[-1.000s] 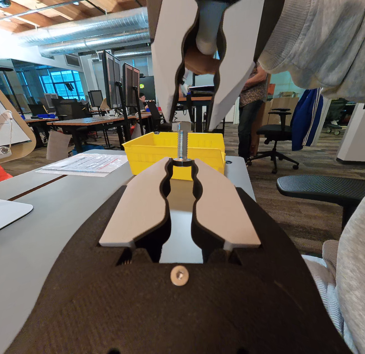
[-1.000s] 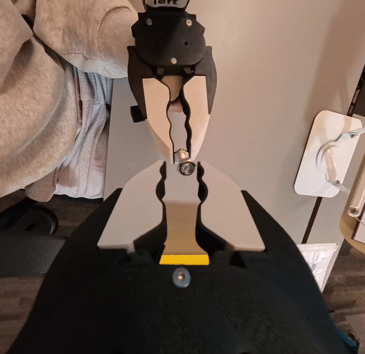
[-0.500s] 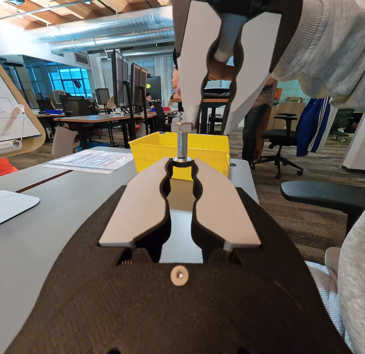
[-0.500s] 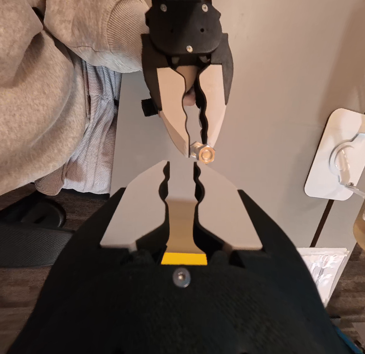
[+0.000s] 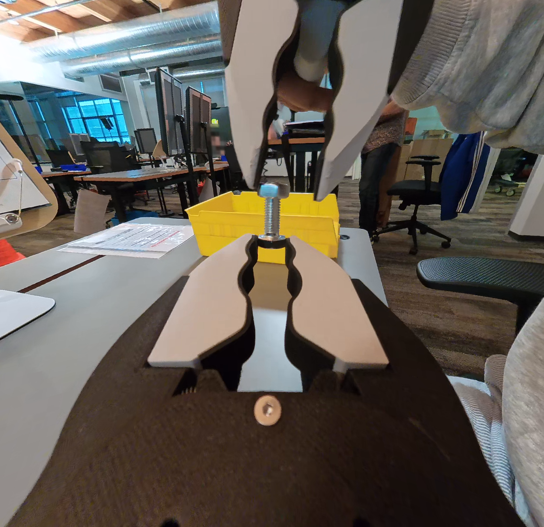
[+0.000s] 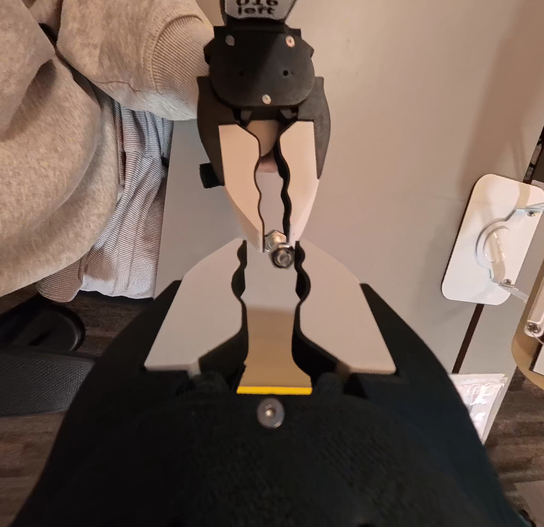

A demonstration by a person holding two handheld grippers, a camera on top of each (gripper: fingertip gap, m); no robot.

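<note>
Left gripper [image 5: 270, 242] clamps a nut [image 5: 270, 238] with an upright bolt [image 5: 271, 211] threaded in it; right gripper [image 5: 284, 193], jaws apart, straddles the bolt head above the surface [image 5: 88, 306].

Left gripper [image 5: 270, 243]: your fingers were pale beige with black wavy inner edges, on a dark brown-black body.
Right gripper [image 5: 284, 193]: you showed the same pale beige fingers edged in black.
Bolt [image 5: 271, 215]: yours was shiny silver, with a bluish glint on the head.
Nut [image 5: 270, 238]: silver, above a black strip.
Bin [image 5: 235, 221]: bright yellow.
Table [image 5: 88, 292]: flat grey, with one dark brown line.
Sleeve [image 6: 88, 71]: your cuff was oatmeal beige, ribbed.
Shirt [image 6: 138, 206]: fine grey-and-white stripes.
Jacket [image 5: 465, 174]: blue with white stripes.
Chair [image 5: 482, 277]: black mesh.
Ducts [image 5: 132, 42]: silver, under wooden beams.
</note>
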